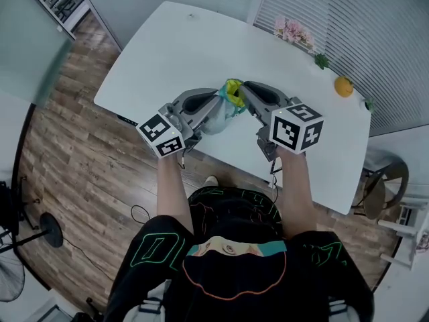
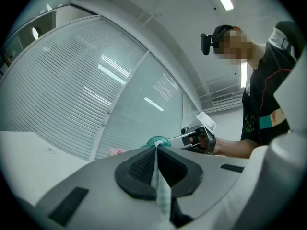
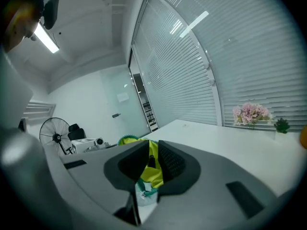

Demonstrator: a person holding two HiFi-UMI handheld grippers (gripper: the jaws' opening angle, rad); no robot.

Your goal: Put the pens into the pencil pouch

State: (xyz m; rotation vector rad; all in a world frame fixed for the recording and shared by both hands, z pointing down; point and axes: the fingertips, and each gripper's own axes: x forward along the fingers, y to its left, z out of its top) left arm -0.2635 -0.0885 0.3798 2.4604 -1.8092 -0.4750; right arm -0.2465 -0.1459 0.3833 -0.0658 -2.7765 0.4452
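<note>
**Item: pencil pouch.** A translucent body with a yellow and green top. It hangs between the two grippers over the near edge of the white table, at its middle.

**Left gripper.** It comes in from the left. Its jaws are fully closed, pinching a thin pale edge of the pouch fabric.

**Right gripper.** It comes in from the right. Its jaws are partly closed and clamp the bunched yellow top of the pouch.

**Pens.** None shows on the table or in either gripper. Whether any lie inside the pouch cannot be told.

**Other contents, far right of table.** Pink flowers and an orange fruit, both well apart from the work.

**Step in hand (judged).** Two-handed handling of the pouch mouth, either spreading it open or closing it.

**Next move calls for (judged).** Both pinches need to hold firm on the slack fabric. The two held edges should be drawn evenly left and right, so the opening shows without the thin edge slipping out.
</note>
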